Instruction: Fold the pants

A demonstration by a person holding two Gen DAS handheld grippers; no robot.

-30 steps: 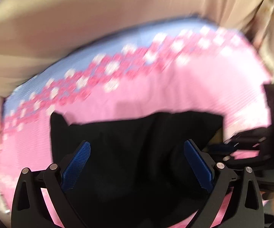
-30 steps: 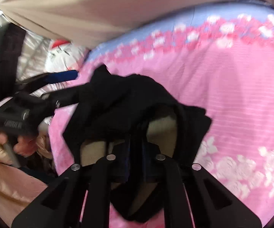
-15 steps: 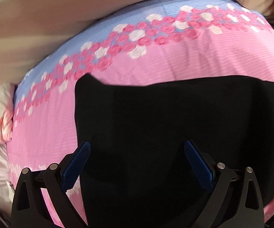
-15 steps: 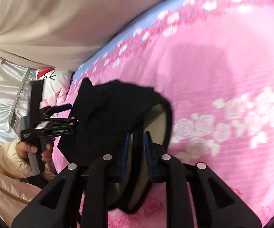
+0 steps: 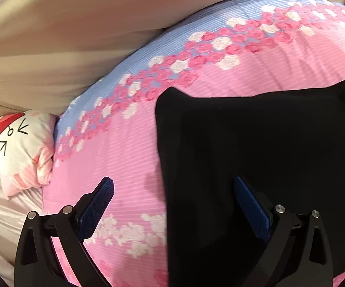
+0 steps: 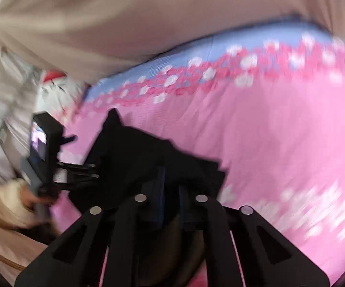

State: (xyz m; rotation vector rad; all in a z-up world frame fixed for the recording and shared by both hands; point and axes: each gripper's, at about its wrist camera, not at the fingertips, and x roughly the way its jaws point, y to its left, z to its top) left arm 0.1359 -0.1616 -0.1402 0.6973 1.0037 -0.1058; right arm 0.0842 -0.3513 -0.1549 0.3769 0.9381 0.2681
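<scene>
The black pants (image 5: 256,162) lie spread on the pink floral bedspread (image 5: 124,148) at the right of the left wrist view. My left gripper (image 5: 172,198) is open and empty over the pants' left edge; its right finger is above the cloth, its left above the bedspread. In the blurred right wrist view my right gripper (image 6: 171,191) is shut on the pants (image 6: 136,153), holding an edge lifted. The left gripper (image 6: 76,169) and the hand holding it show at the left there.
A white cartoon pillow (image 5: 21,148) lies at the left edge of the bed. A beige curtain (image 5: 76,35) hangs behind the bed. A blue band with pink and white roses (image 5: 196,57) runs along the bedspread's far side.
My left gripper has slid left, so the pants now sit to the right of it. My right gripper has moved with the pants' edge still in its grip.
</scene>
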